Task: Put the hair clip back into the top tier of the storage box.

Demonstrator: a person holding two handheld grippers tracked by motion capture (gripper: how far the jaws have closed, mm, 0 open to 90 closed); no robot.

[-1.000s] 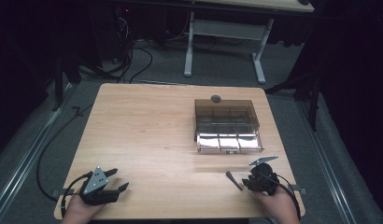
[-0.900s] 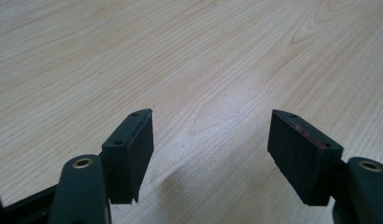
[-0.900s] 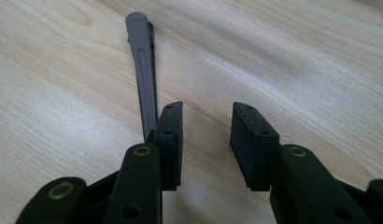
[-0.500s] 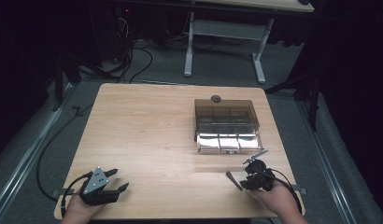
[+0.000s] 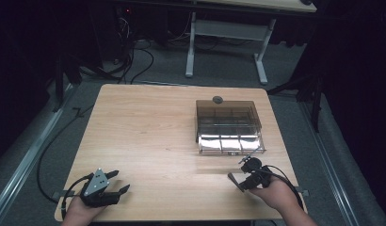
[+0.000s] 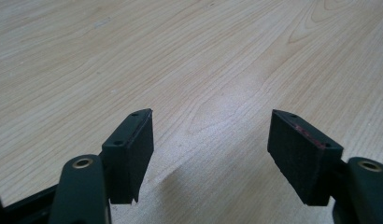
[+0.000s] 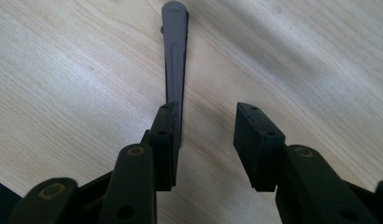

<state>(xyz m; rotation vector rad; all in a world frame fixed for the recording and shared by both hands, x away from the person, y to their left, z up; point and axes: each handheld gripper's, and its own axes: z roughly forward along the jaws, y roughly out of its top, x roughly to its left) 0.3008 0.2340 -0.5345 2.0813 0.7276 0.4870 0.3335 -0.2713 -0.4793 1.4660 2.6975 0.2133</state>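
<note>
Your right gripper (image 7: 206,140), lower right of the high view, has just been opening its jaws; the grey handle (image 7: 174,51) lies on the bench (image 5: 148,127) beside one jaw. Your left gripper (image 6: 210,154), lower left, holds its jaws apart, empty.

Bare table (image 5: 148,136) lies open leftward; the clear box (image 5: 229,125) blocks the right.

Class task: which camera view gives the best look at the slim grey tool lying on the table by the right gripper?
The right gripper view: the grey tool lies lengthwise on the table, its ridged surface clear, beside the right gripper's open jaws. The high view shows it as a small dark sliver by that gripper. The left gripper view looks across wood grain elsewhere.
</note>
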